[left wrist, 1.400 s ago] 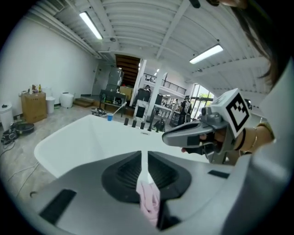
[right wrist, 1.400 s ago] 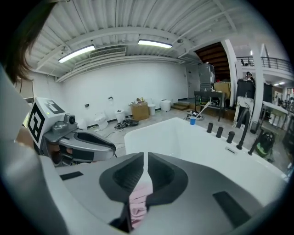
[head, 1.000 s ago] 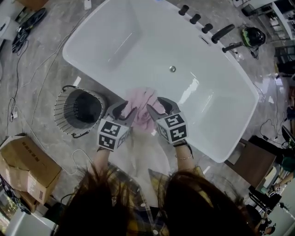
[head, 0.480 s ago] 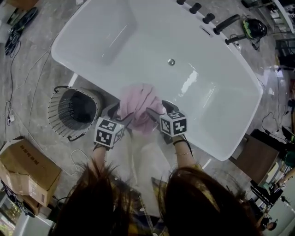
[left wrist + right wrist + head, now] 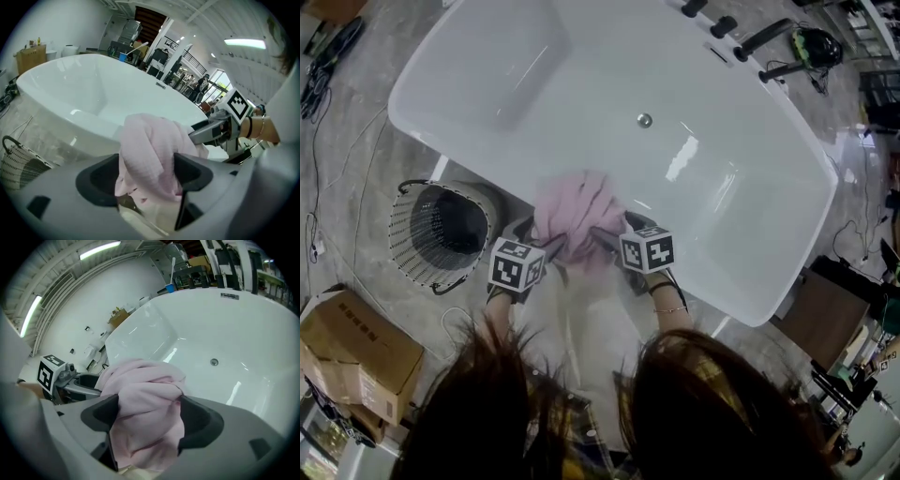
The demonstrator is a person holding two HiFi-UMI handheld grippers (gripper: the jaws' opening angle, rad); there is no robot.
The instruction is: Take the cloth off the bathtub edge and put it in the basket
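Cloth (image 5: 577,216) lower, crosswise over bathtub edge (image 5: 461,142)

Pink cloth (image 5: 577,217): it covers the stretch of near rim of the bathtub (image 5: 516,84) beneath it, so that rim is unseen. The bathtub's far rim and the faucet handles (image 5: 724,25) are cut off by the picture's top edge. The person's hair (image 5: 675,403) masks most of both arms and the near floor. The interior of the wire basket (image 5: 403,234) at left is dark, its contents indeterminate. The cardboard box (image 5: 356,352) is cut off at the left edge.
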